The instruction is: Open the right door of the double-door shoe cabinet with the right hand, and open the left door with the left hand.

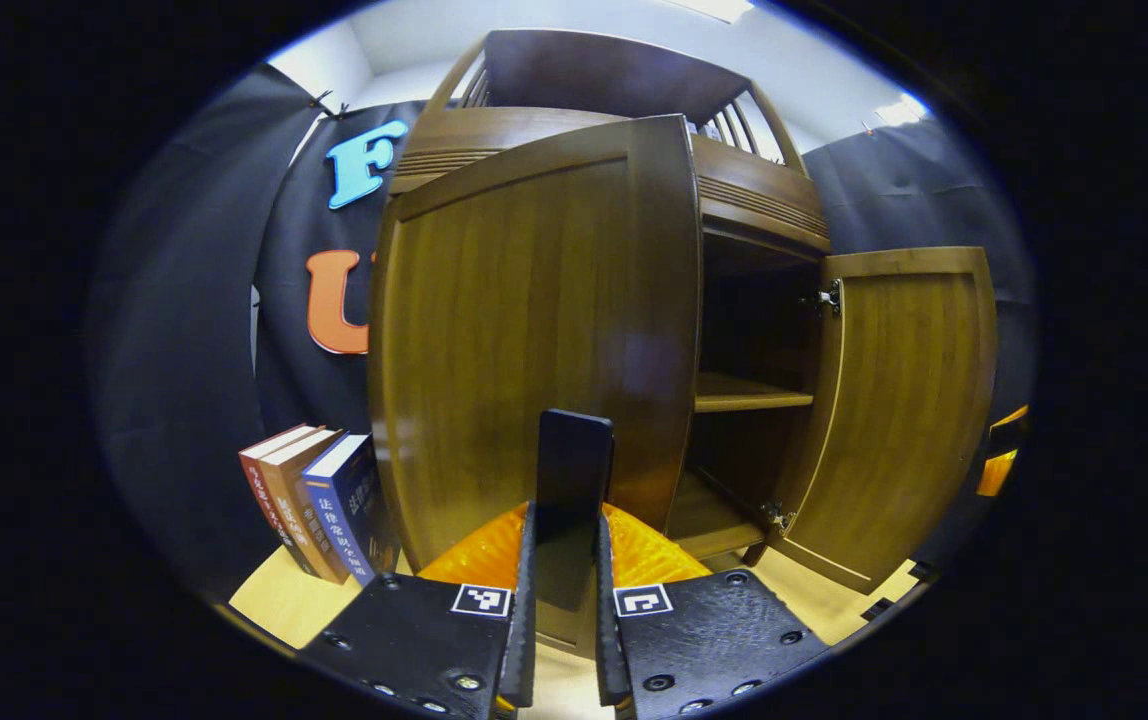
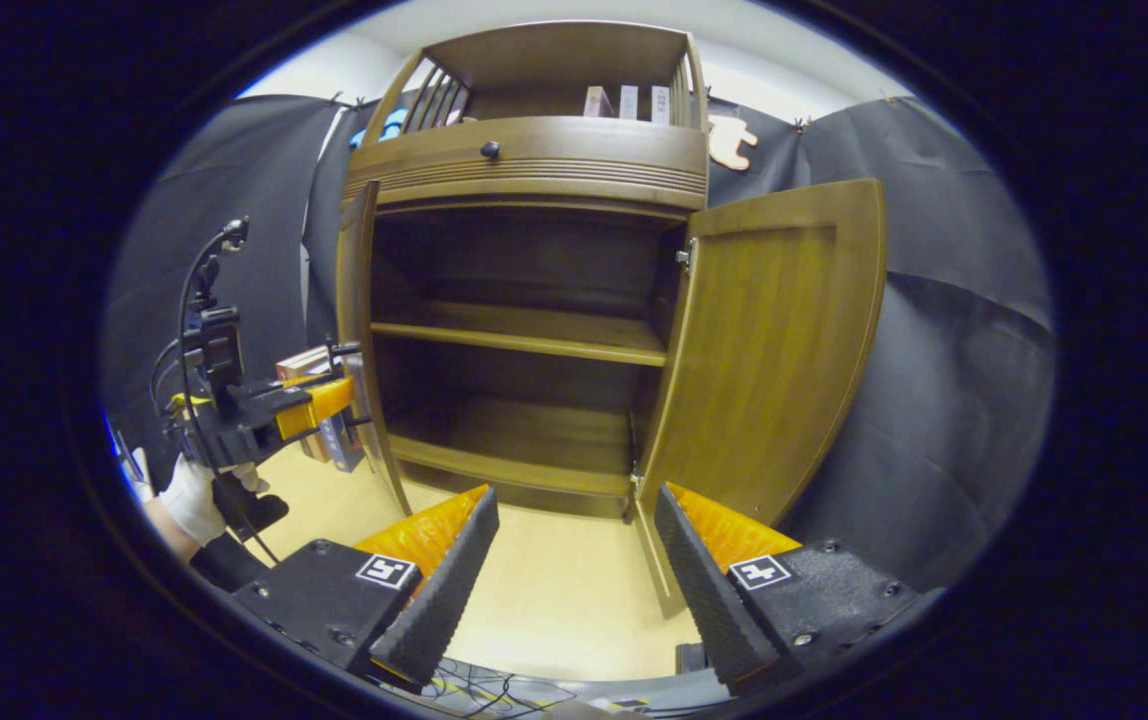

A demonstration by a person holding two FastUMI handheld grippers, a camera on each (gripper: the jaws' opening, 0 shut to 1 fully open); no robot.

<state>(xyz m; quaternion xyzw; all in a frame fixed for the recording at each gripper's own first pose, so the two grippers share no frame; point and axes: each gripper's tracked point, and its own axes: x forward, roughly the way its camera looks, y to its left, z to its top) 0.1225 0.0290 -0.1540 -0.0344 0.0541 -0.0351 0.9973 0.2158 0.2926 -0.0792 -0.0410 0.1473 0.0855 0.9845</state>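
Cabinet (image 2: 534,160) stands with both doors swung out: left gripper (image 1: 566,520) apparently clamped on the left door (image 1: 524,330) handle, contact hidden behind its fingers, right gripper (image 2: 574,560) spread wide beside the right door (image 2: 774,350).

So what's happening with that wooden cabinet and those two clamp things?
A person holds a gripper in each hand to open a shoe cabinet. The left gripper is shut on the handle of the left door, which is swung partly open. The right door already stands wide open, and the right gripper is open and apart from it. The shelves inside look bare.
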